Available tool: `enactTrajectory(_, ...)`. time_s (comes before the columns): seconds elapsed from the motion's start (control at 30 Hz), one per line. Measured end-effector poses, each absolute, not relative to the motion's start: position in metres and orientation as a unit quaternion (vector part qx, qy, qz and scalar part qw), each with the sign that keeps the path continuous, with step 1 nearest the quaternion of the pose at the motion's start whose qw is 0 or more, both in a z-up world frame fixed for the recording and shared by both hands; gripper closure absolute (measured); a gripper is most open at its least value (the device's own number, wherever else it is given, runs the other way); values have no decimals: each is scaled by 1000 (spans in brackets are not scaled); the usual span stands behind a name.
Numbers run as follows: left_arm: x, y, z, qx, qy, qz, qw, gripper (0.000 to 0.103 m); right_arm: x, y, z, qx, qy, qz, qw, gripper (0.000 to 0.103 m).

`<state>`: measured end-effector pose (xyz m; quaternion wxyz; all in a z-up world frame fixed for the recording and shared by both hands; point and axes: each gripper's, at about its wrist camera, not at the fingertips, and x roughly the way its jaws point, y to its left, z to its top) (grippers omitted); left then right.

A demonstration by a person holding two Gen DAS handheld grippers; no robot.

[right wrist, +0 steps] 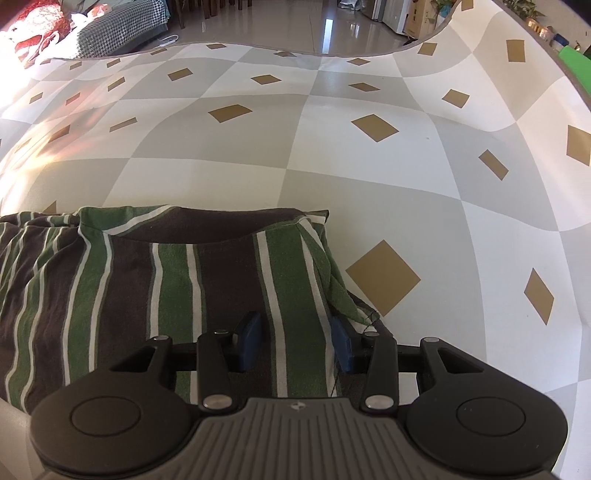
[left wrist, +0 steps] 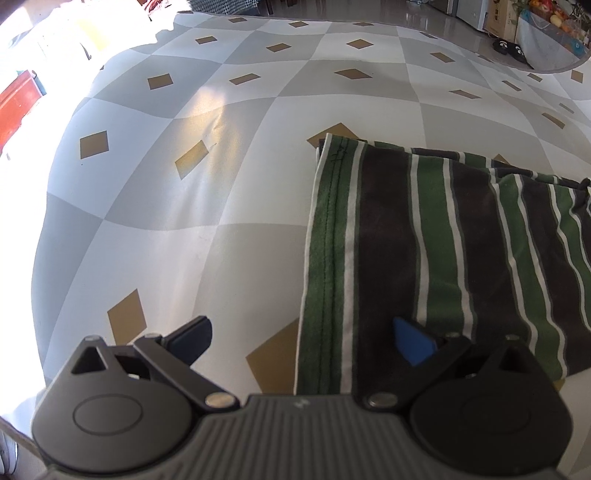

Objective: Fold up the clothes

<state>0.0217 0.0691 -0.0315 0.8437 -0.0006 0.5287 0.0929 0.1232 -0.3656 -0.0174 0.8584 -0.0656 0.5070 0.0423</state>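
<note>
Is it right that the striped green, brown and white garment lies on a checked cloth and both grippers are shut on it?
Not quite. The left gripper is open in the left wrist view, fingers spread over the garment edge. The right gripper also looks open, around a fold.

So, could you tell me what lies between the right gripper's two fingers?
In the right wrist view, the striped shirt lies between the right gripper's open fingers.

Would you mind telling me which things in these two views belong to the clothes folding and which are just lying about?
Part of the job:
- striped garment, green, dark and white
- left hand-held gripper, open over its hemmed edge
- right hand-held gripper, open above the garment's other end
- checkered tablecloth, the folding surface

Just lying about:
- houndstooth cushion
- black slippers
</note>
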Motion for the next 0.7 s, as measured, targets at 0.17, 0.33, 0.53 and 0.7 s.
enactTrajectory(0.17,19,69,-30,6,529,98,843,0,123,-368,-17,-64,509,34,858,66)
enactTrajectory(0.33,17,66,-27,15,528,101,843,0,120,-367,-15,-64,513,30,855,66)
enactTrajectory(0.53,21,51,-14,17,496,78,864,0,113,-365,-8,-53,524,38,849,64)
enactTrajectory(0.7,35,44,-10,-15,485,68,872,0,107,-359,-3,-40,525,60,848,63)
